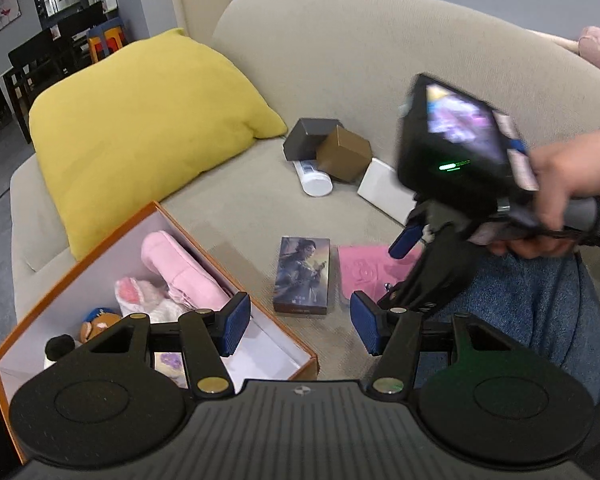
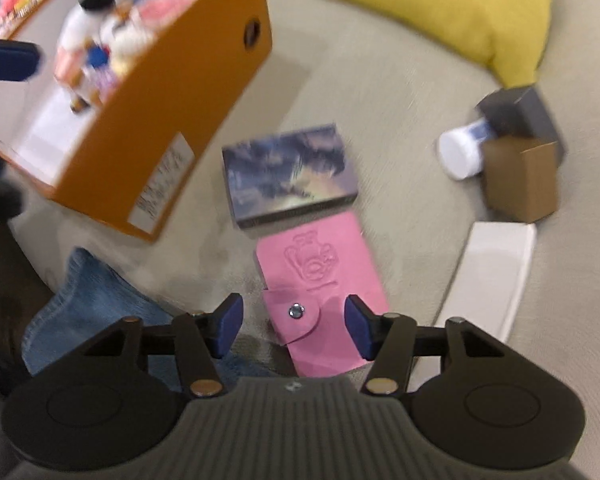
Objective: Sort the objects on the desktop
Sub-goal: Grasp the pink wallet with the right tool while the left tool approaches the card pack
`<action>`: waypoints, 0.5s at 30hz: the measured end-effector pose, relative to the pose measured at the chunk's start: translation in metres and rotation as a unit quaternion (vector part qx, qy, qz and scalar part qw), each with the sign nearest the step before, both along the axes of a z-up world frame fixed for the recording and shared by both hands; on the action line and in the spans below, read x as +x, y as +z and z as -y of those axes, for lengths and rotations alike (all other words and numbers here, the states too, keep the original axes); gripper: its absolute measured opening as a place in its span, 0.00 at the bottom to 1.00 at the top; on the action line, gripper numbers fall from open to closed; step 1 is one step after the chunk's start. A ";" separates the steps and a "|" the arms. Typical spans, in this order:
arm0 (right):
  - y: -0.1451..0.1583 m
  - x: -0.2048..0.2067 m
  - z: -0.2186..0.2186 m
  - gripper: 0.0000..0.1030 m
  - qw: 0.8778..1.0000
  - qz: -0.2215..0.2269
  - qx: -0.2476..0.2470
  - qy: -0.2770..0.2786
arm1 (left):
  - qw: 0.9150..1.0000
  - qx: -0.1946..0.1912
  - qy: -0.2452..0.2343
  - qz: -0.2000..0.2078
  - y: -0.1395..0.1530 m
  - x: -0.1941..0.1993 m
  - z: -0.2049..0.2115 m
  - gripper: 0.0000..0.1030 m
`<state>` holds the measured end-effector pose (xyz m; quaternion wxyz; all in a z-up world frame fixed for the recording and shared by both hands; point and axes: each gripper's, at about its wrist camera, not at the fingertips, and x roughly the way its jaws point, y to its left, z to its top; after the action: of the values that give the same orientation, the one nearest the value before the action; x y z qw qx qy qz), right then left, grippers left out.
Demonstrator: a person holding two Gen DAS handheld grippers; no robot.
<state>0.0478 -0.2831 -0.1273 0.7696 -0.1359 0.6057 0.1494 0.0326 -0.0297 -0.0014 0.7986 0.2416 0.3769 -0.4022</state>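
Note:
My left gripper [image 1: 300,328] hangs open and empty over the sofa seat, beside the right wall of an orange box [image 1: 192,238] that holds pink plush toys [image 1: 180,268] and small dolls. My right gripper [image 2: 295,330] points down at a pink snap wallet [image 2: 320,272]. Its jaws stand open on either side of the wallet's clasp end and the pads do not press on it. A card box with an illustrated cover [image 2: 288,172] lies just beyond the wallet. In the left wrist view a hand holds the right gripper above the wallet [image 1: 364,268].
A dark grey box [image 1: 308,138], a brown box [image 1: 344,152], a white tube [image 1: 314,178] and a white box [image 1: 384,188] lie together near the sofa back. A yellow cushion [image 1: 140,132] leans at the left. A leg in jeans [image 1: 540,308] lies at the right.

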 end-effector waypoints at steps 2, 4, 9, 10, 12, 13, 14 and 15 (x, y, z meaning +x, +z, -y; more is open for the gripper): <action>-0.007 0.007 -0.003 0.57 1.000 -0.014 -0.010 0.006 | 1.000 0.000 0.000 -0.003 -0.002 -0.001 -0.001 0.64; -0.011 0.010 -0.008 0.57 0.999 -0.023 -0.024 0.020 | 1.000 0.001 -0.003 -0.004 -0.004 -0.001 -0.001 0.64; -0.026 0.009 -0.022 0.71 0.996 -0.033 -0.067 0.047 | 1.000 0.007 -0.007 -0.003 -0.007 0.001 0.003 0.64; -0.030 0.007 -0.025 0.71 0.995 -0.028 -0.086 0.052 | 1.000 0.007 -0.008 -0.004 -0.008 0.002 0.004 0.64; -0.038 0.003 -0.033 0.71 0.989 -0.017 -0.129 0.065 | 1.000 0.010 -0.007 -0.007 -0.010 0.001 0.006 0.64; -0.040 0.001 -0.036 0.71 0.987 -0.015 -0.141 0.073 | 1.000 0.010 -0.007 -0.007 -0.011 0.001 0.006 0.64; -0.041 0.000 -0.038 0.71 0.986 -0.013 -0.148 0.077 | 1.000 0.010 -0.007 -0.007 -0.011 0.001 0.007 0.63; -0.041 0.000 -0.038 0.70 0.986 -0.013 -0.149 0.076 | 1.000 0.009 -0.006 -0.007 -0.012 0.000 0.006 0.64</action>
<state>0.0474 -0.2452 -0.1681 0.7195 -0.2927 0.6189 0.1169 0.0329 -0.0360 -0.0130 0.7913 0.2484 0.3843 -0.4056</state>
